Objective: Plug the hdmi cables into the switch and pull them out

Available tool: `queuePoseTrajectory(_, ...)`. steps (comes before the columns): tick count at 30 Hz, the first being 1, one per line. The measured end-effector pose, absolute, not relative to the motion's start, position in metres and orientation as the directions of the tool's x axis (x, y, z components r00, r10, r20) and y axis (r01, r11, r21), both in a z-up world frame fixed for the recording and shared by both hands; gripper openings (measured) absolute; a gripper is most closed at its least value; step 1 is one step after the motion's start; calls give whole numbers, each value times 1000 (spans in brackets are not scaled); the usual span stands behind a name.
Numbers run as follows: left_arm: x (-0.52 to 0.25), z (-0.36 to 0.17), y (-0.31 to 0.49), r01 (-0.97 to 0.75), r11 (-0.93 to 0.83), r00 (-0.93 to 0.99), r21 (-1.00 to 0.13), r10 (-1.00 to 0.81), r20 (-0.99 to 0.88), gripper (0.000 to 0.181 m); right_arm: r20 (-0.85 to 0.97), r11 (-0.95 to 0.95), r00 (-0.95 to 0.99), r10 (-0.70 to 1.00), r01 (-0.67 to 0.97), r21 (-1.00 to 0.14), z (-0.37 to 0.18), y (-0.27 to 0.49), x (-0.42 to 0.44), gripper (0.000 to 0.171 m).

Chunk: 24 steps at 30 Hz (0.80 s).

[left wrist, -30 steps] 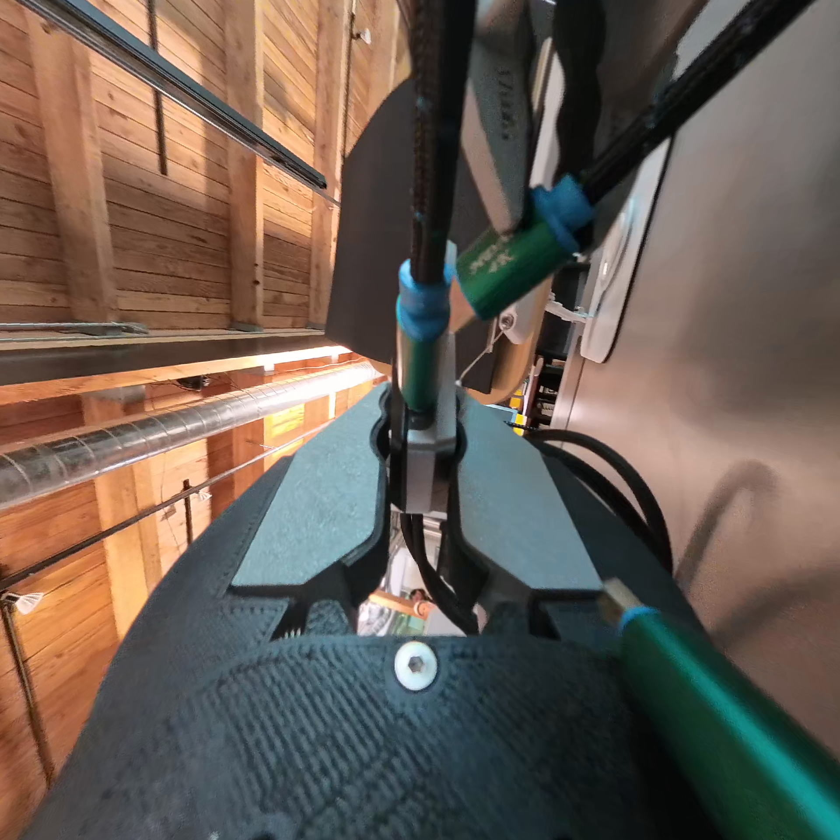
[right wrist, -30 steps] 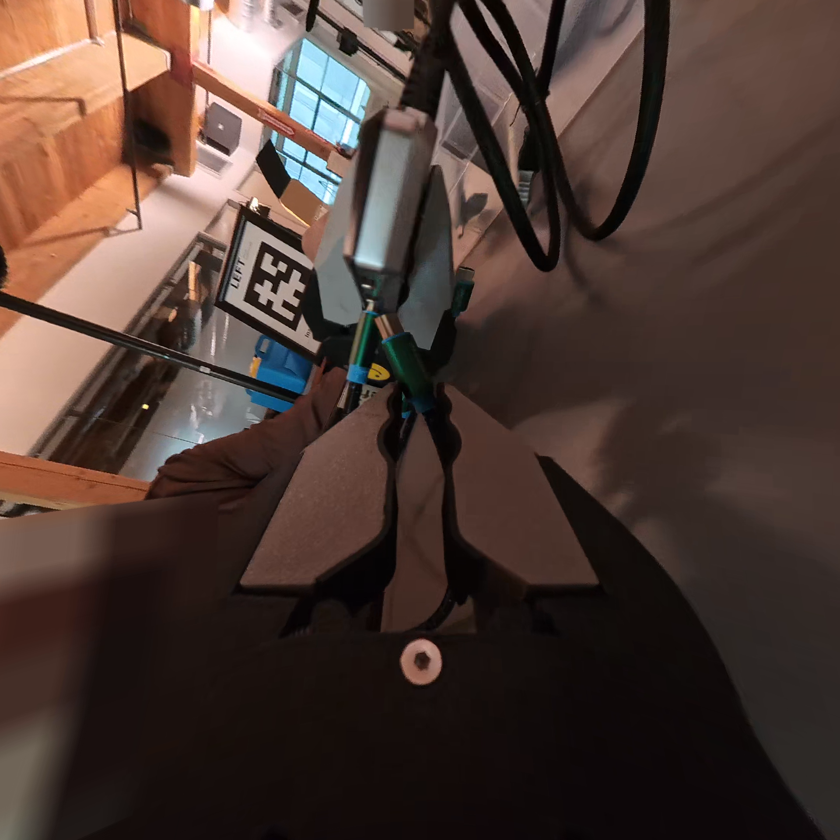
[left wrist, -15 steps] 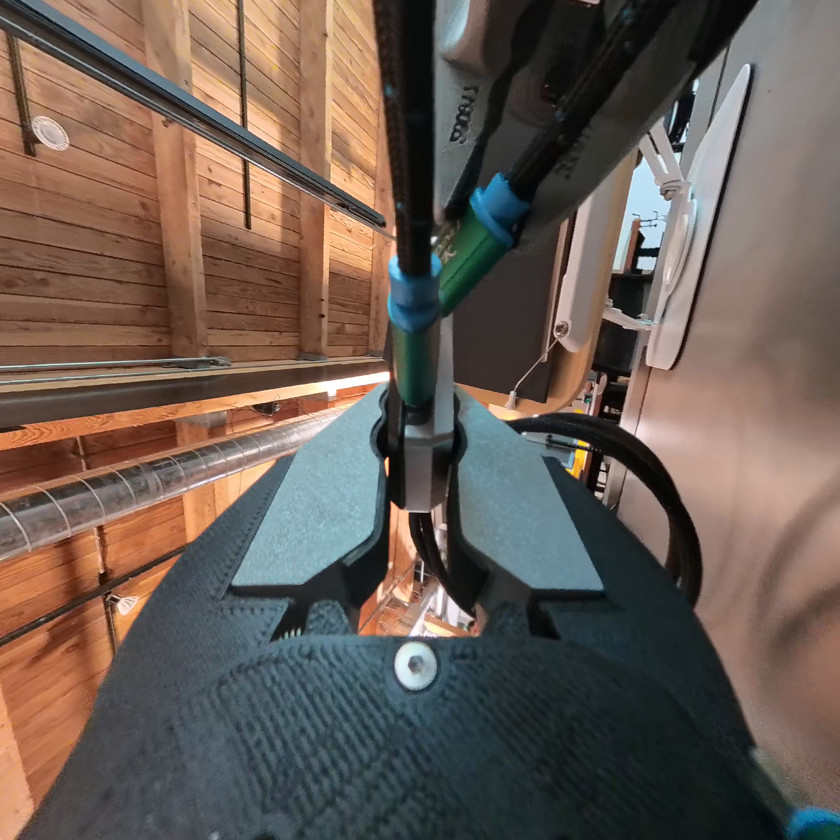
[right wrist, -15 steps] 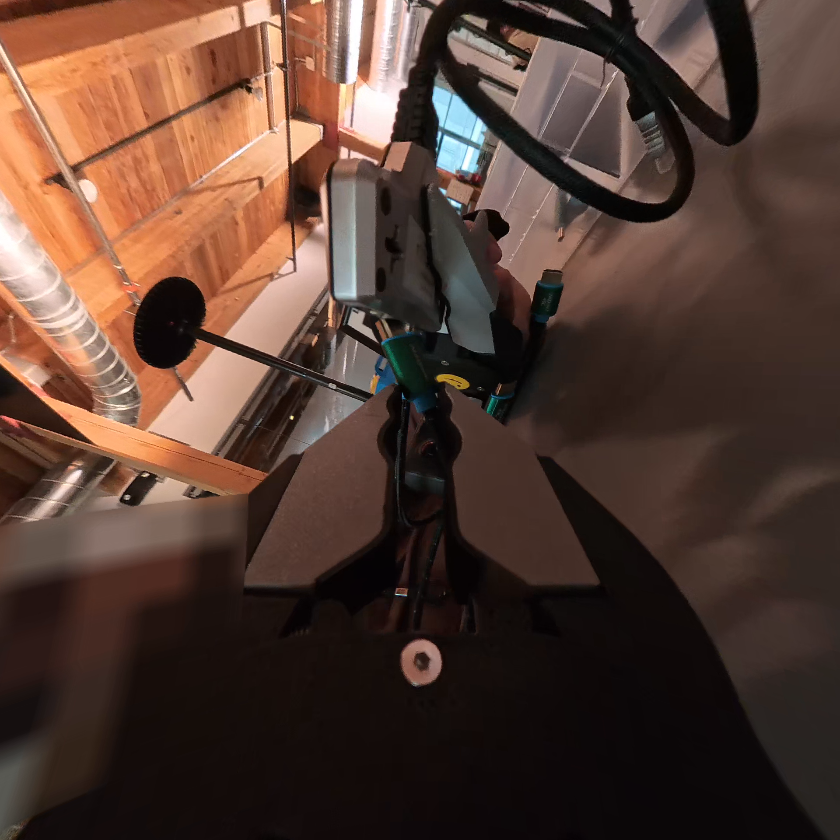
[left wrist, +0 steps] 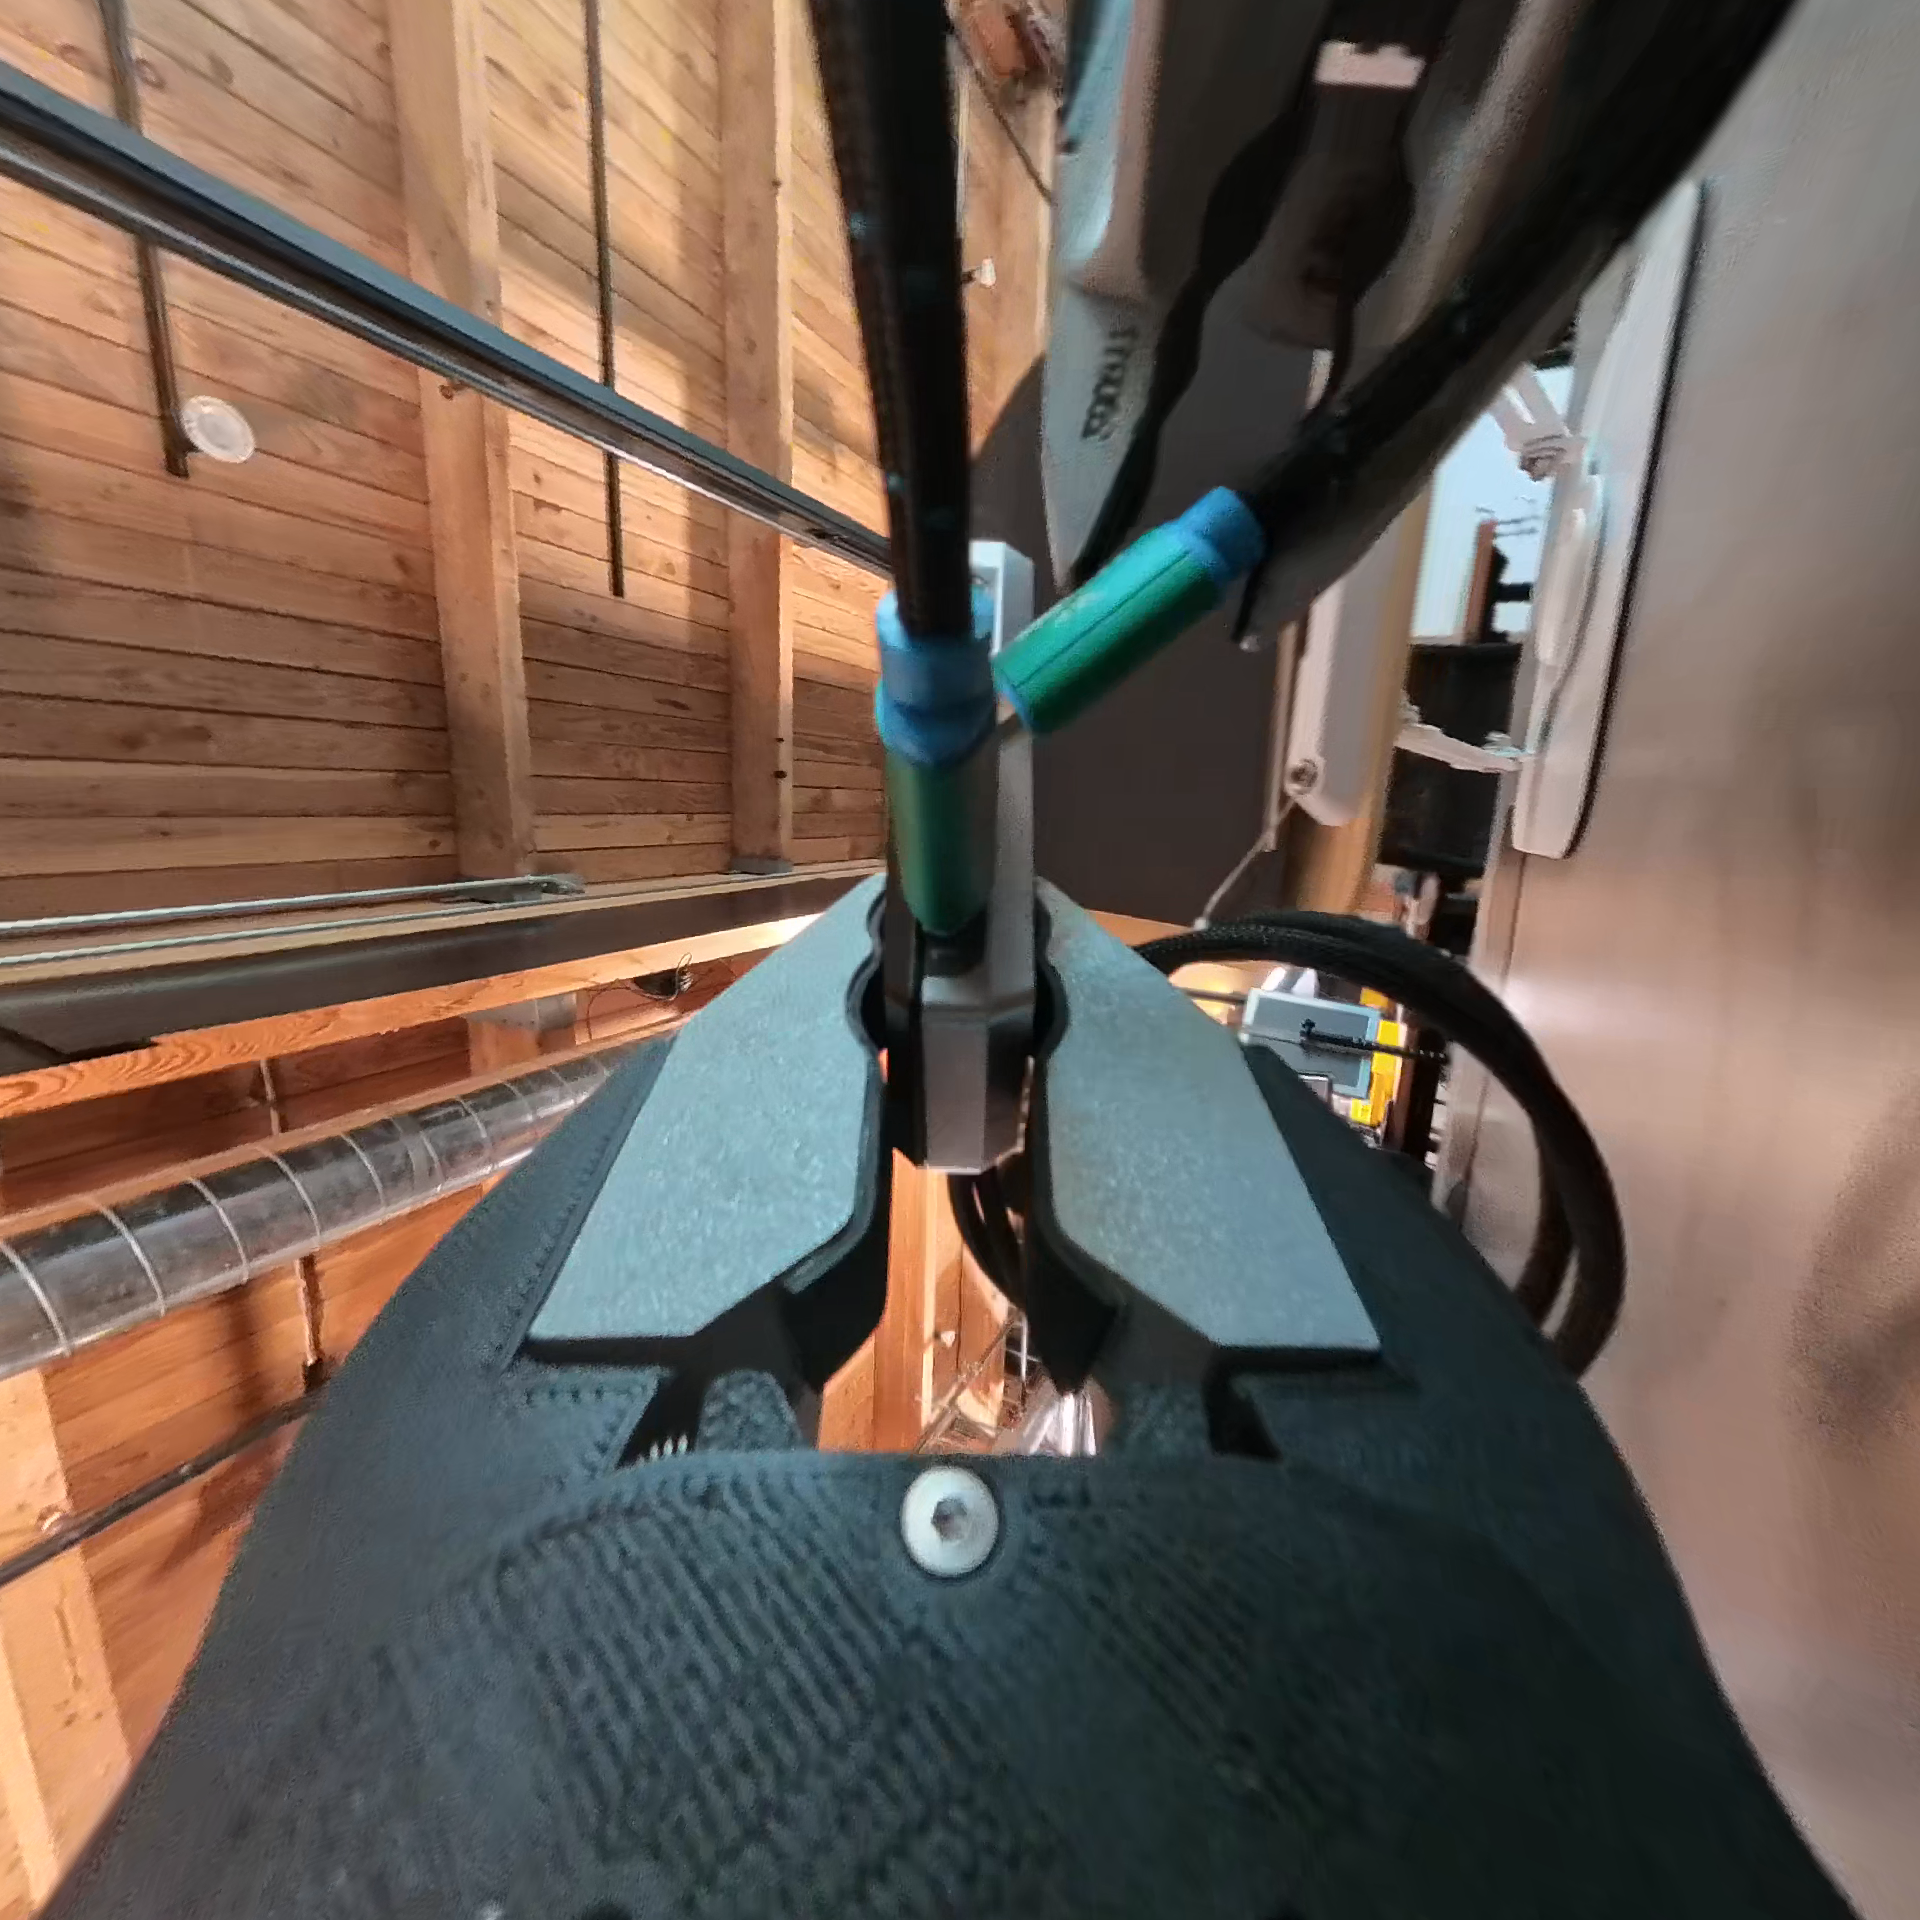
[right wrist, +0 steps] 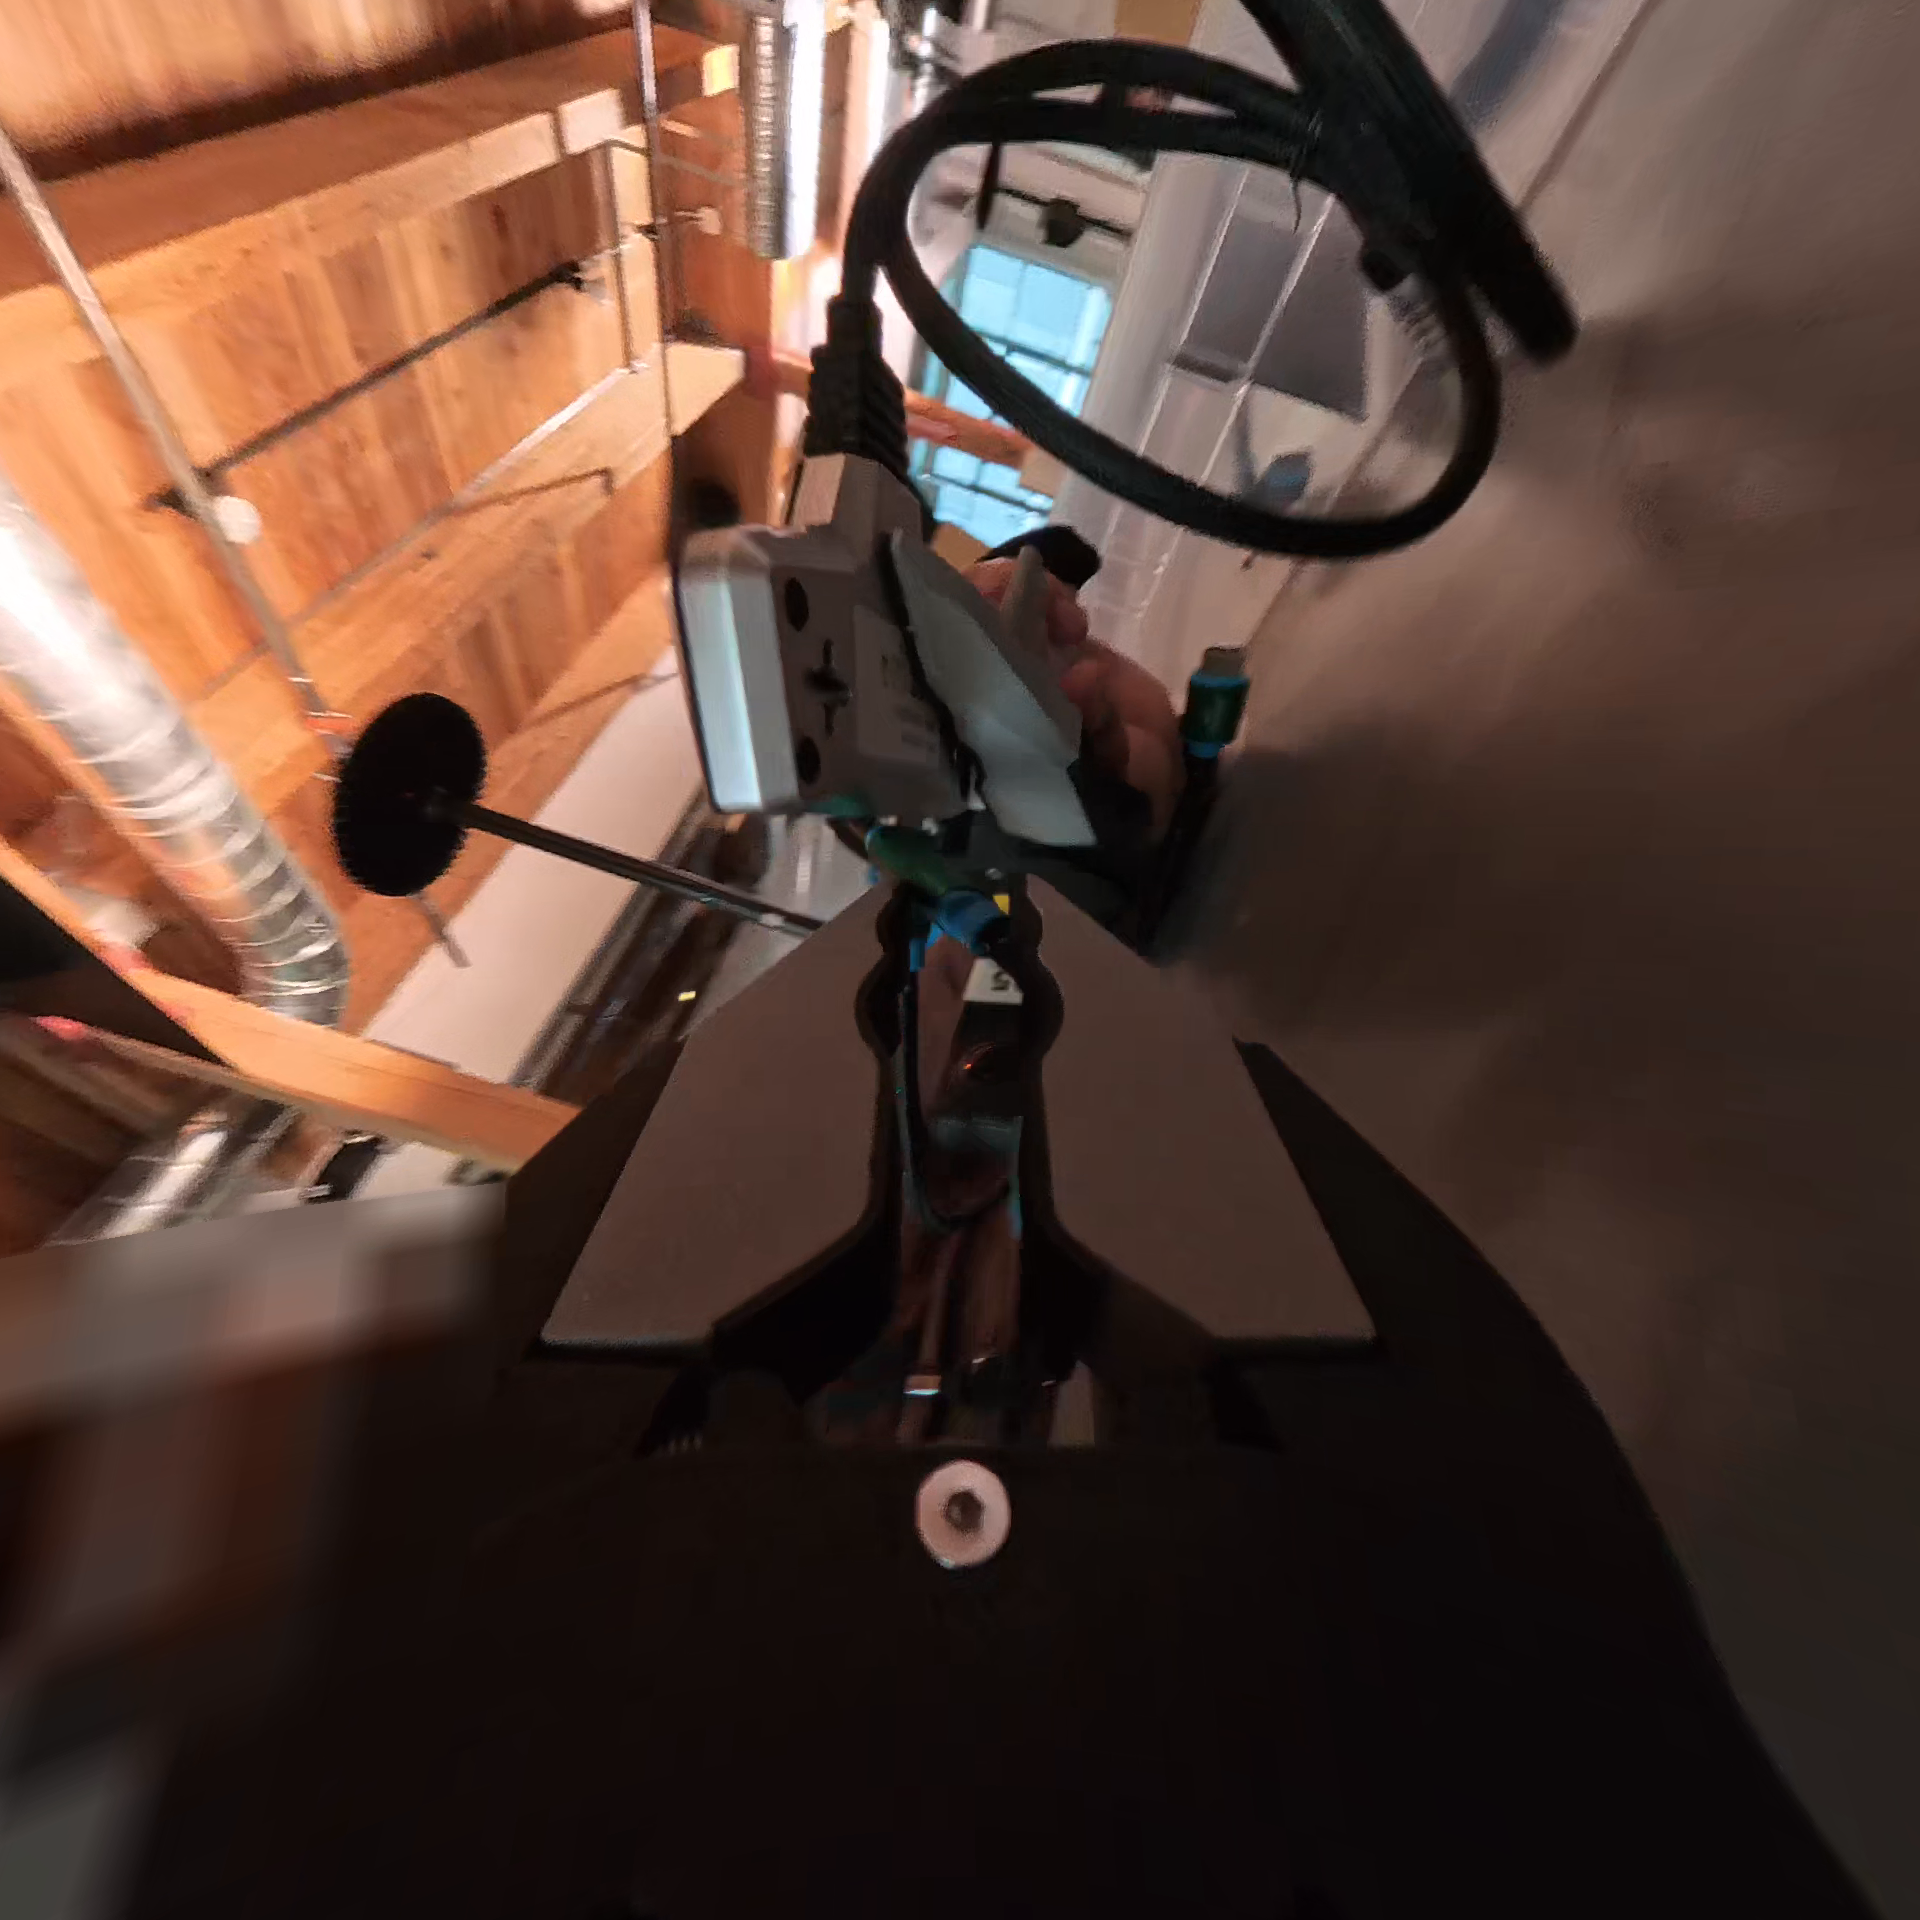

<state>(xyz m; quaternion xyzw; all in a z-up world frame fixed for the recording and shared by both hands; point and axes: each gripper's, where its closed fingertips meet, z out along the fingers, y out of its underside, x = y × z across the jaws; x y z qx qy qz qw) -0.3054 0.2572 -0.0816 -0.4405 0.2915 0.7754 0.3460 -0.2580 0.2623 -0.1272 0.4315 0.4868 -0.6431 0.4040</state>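
Between our left tongs (left wrist: 958,997), clamped together on it, sits the small grey metal HDMI switch box (left wrist: 961,1081), held up off the grey table (left wrist: 1787,935). One green metal HDMI plug with a blue collar (left wrist: 930,821) stands seated in the switch, its long axis running straight ahead along the tongs. A second green HDMI plug (left wrist: 1117,629) lies just beyond and to the right, tilted, its tip angled toward the switch face. We judge that our right tongs (right wrist: 956,935), pressed together on the blue collar of this second plug, must bring its axis parallel to the seated plug; whether its tip is already in a port we cannot tell. A black braided cable (right wrist: 1195,312) loops above the switch in the right wrist view. Compared with half a second ago, the second plug has swung out to the right of the seated one, and the right tongs have drawn closer to the switch.
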Motion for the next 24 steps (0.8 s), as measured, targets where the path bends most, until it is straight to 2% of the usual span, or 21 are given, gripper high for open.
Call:
queuePoseTrajectory(3,-311,-93,259,-788,-596,-351,154,229,-908,20,-932,-229,-361,29,905,-358,-135,264,-269,16)
queuePoseTrajectory(6,-322,-105,263,-766,-623,-330,158,169,-929,20,-920,-269,-371,129,880,-392,-143,271,-279,16)
queuePoseTrajectory(7,-324,-107,264,-764,-627,-319,154,159,-935,20,-916,-282,-372,151,871,-401,-144,273,-281,12)
queuePoseTrajectory(8,-326,-109,265,-760,-632,-312,150,153,-938,19,-912,-301,-377,163,861,-410,-143,276,-284,0)
queuePoseTrajectory(10,-330,-109,264,-753,-644,-298,132,155,-942,19,-902,-340,-399,165,836,-432,-136,281,-289,0)
queuePoseTrajectory(14,-338,-109,259,-743,-663,-261,90,163,-951,20,-815,-234,-474,334,795,-559,-141,280,-287,0)
queuePoseTrajectory(17,-344,-108,255,-734,-677,-234,54,177,-956,20,-627,-80,-630,459,674,-735,-132,270,-281,0)
queuePoseTrajectory(19,-348,-106,251,-726,-687,-218,29,190,-957,19,-386,67,-701,599,525,-849,-129,271,-283,0)
queuePoseTrajectory(21,-352,-104,248,-718,-696,-205,8,201,-958,19,-157,200,-702,694,398,-895,-127,274,-286,0)
queuePoseTrajectory(23,-356,-104,245,-711,-703,-190,-12,209,-959,20,-8,276,-674,739,314,-909,-128,276,-289,0)
queuePoseTrajectory(24,-357,-104,244,-708,-705,-184,-19,210,-960,19,53,312,-664,746,279,-908,-131,276,-290,19)
